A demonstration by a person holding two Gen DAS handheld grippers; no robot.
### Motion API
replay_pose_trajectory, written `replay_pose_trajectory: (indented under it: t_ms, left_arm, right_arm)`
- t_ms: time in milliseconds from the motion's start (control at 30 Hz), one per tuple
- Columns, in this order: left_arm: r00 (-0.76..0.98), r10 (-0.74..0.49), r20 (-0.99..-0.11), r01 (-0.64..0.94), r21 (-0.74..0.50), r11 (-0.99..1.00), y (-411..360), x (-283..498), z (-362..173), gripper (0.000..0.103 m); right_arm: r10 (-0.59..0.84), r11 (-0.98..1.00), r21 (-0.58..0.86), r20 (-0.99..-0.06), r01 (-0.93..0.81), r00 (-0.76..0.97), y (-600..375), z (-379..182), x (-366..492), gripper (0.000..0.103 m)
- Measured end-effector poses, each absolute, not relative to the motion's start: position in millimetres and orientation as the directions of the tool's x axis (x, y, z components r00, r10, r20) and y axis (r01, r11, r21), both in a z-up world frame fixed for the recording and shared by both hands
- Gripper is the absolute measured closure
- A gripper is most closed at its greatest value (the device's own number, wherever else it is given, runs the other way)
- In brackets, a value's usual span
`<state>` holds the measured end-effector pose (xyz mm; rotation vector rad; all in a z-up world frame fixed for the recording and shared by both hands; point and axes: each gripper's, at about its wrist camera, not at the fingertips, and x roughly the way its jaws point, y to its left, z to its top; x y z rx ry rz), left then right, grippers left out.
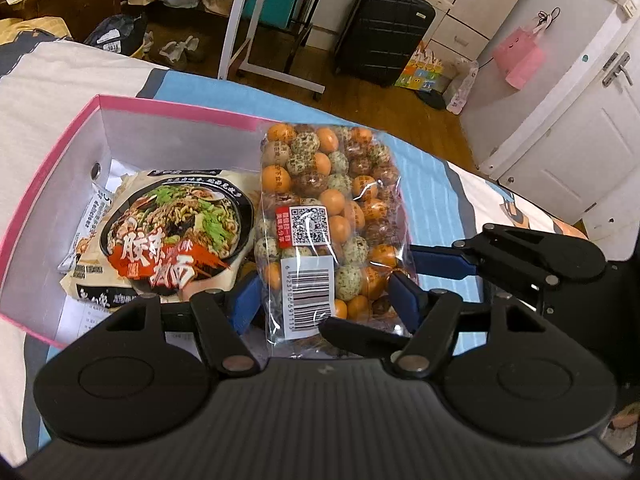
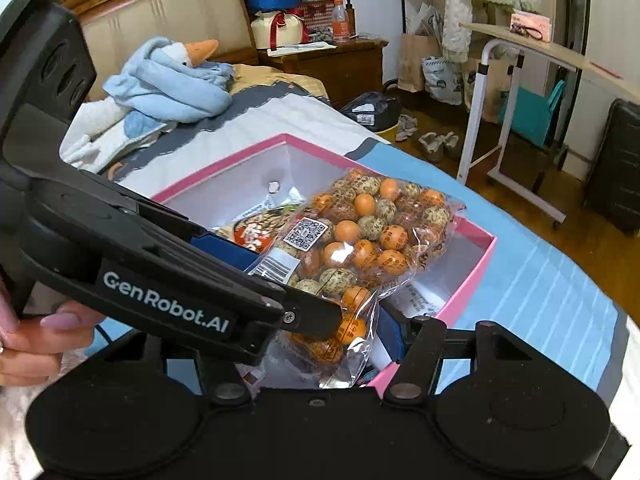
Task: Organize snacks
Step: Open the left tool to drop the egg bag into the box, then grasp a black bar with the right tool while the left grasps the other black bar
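Both grippers, left [image 1: 322, 300] and right [image 2: 340, 336], half open, clamp 1 bag [image 1: 320, 208] over box [image 1: 60, 152] (noodles [image 1: 176, 232] inside). Risk: slick film slips, or uneven release drops bag across rim.

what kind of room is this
Most likely a lived-in bedroom. The pink snack box sits on a bed with a padded headboard, a wooden nightstand stands beside it, and a black suitcase stands on the wood floor.
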<state>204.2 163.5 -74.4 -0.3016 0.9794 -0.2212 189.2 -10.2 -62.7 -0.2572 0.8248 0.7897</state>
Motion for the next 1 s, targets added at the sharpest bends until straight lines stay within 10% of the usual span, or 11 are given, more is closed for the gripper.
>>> replay_pose_trajectory:
  t_ms: [333,1000]
  left_arm:
    - [0.609,-0.15,-0.779,0.047,-0.153,0.987,142.2,190.2,-70.2,0.033]
    - [0.616,-0.335,-0.713,0.26,-0.218,0.941,59.9,129.1,1.0,0.03]
  right_arm:
    - [0.449,0.689,-0.065,-0.744,-0.722,0.495,-12.0,-59.6,168.7,0.033]
    - [0.245,0.882,-0.115,-0.716,-0.457,0.654,-190.2,23.1,138.1,0.031]
